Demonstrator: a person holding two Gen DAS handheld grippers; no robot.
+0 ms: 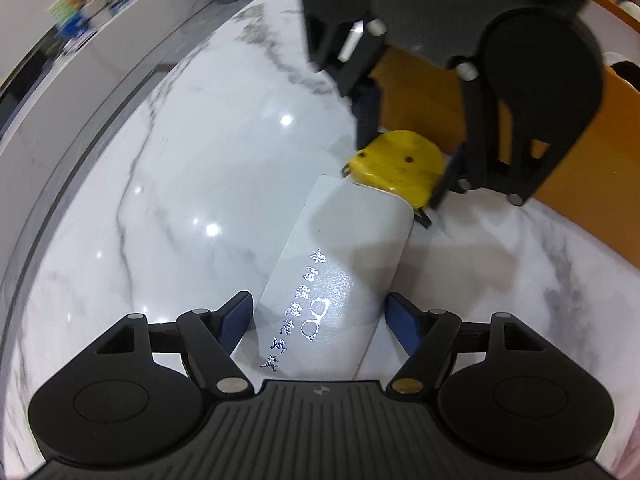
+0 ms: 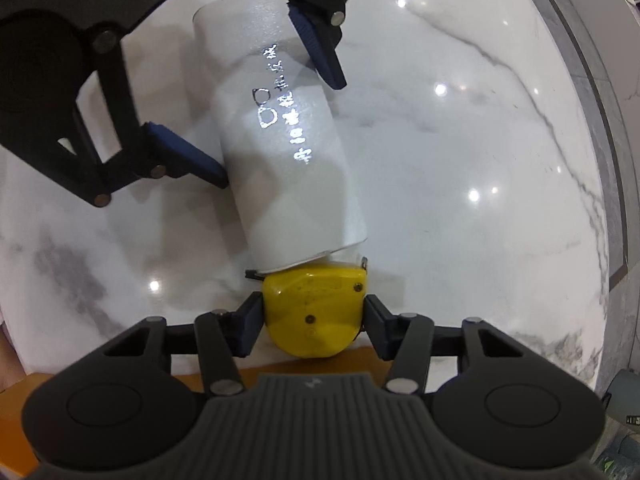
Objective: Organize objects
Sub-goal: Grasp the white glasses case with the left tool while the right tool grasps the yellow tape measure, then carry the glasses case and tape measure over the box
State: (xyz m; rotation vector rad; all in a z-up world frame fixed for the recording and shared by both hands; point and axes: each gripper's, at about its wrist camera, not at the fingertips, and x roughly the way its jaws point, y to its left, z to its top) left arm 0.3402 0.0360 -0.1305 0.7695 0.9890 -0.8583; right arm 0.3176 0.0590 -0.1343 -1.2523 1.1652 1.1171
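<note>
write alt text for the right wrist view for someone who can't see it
The right gripper closes on a yellow tape measure lying on a white marble table. A white glasses case with silver lettering abuts the tape measure, and the left gripper straddles its far half, fingers open.

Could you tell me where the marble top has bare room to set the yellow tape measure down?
Bare marble lies left of the white case, toward the table's edge. It is crowded by the orange box, where the tape measure, the case end and the right tool meet.
</note>
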